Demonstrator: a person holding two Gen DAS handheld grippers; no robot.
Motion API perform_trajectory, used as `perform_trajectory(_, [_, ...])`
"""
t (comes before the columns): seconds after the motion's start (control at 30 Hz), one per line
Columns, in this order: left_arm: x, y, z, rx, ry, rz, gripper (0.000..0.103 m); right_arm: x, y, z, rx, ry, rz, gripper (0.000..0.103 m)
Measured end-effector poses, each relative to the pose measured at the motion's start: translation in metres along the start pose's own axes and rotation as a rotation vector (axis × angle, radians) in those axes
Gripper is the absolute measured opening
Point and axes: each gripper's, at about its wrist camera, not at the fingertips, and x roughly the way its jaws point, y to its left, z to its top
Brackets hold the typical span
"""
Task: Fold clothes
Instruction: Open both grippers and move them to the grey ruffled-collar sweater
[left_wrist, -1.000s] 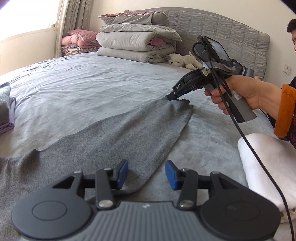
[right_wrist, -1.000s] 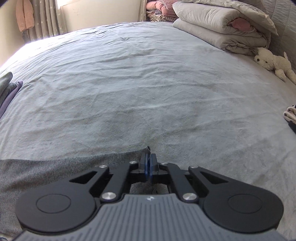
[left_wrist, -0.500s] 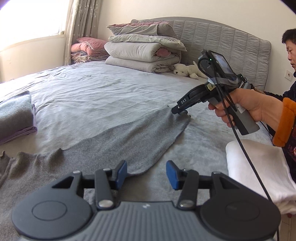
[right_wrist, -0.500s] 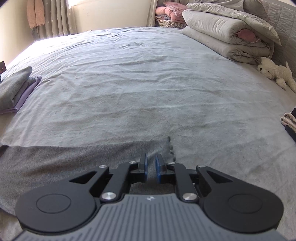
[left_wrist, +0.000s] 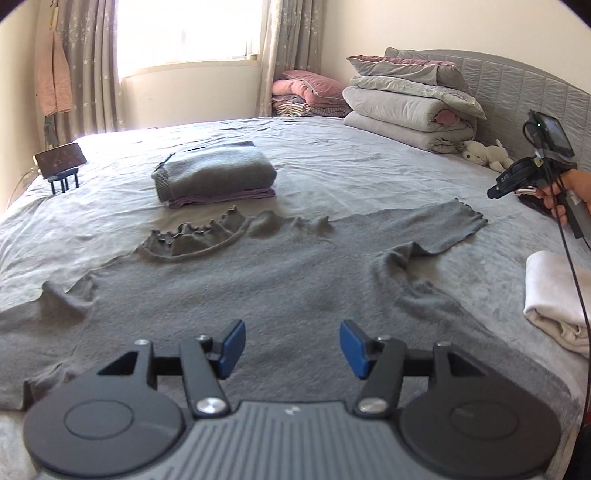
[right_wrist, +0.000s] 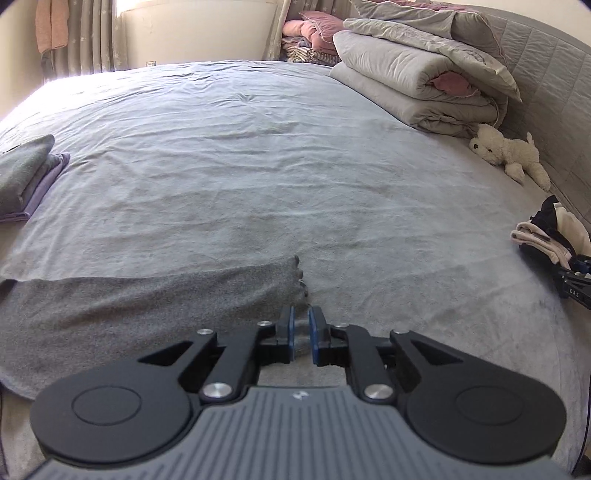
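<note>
The sleeve cuff (right_wrist: 295, 275) is now released beside the grey sweater (left_wrist: 280, 280), right gripper (right_wrist: 301, 332) fingers slightly parted, left gripper (left_wrist: 291, 345) fingers wide apart, so the sweater is left spread flat for folding.

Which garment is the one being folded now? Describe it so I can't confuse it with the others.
On the grey bed, nearest the left gripper, the grey sweater lies spread flat, one sleeve stretched out. Unlike the folded grey stack behind it and the folded white garment, it's unfolded.
</note>
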Motion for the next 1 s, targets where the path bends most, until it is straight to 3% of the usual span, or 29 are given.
perform_trajectory(0.1, [-0.021,0.019,-0.017,-0.010,0.000,0.080,0.065,-0.025,0.036,-0.002,-0.014,-0.023,0.074,0.016])
perform_trajectory(0.13, [-0.028,0.025,-0.022,-0.014,0.001,0.106,0.067,-0.033,0.048,-0.004,-0.020,-0.030,0.100,0.021])
perform_trajectory(0.23, [-0.035,0.035,-0.037,-0.032,-0.003,0.139,0.072,-0.055,0.094,-0.015,-0.054,-0.084,0.196,0.048])
perform_trajectory(0.37, [-0.036,0.041,-0.056,-0.059,-0.010,0.155,0.074,-0.071,0.157,-0.037,-0.122,-0.120,0.312,0.049])
perform_trajectory(0.53, [-0.032,0.043,-0.066,-0.073,0.009,0.181,0.082,-0.070,0.227,-0.067,-0.119,-0.125,0.412,0.049])
perform_trajectory(0.67, [-0.030,0.053,-0.073,-0.134,0.015,0.157,0.087,-0.059,0.267,-0.092,-0.101,-0.130,0.441,0.049])
perform_trajectory(0.73, [-0.031,0.053,-0.074,-0.143,0.013,0.150,0.088,-0.054,0.280,-0.105,-0.157,-0.126,0.403,0.050])
perform_trajectory(0.83, [-0.030,0.050,-0.074,-0.127,0.016,0.160,0.089,-0.053,0.284,-0.120,-0.222,-0.184,0.362,0.062])
perform_trajectory(0.93, [-0.027,0.047,-0.073,-0.107,0.028,0.173,0.091,-0.049,0.272,-0.118,-0.173,-0.159,0.385,0.074])
perform_trajectory(1.0, [-0.025,0.045,-0.073,-0.097,0.037,0.181,0.093,-0.047,0.266,-0.117,-0.153,-0.144,0.396,0.075])
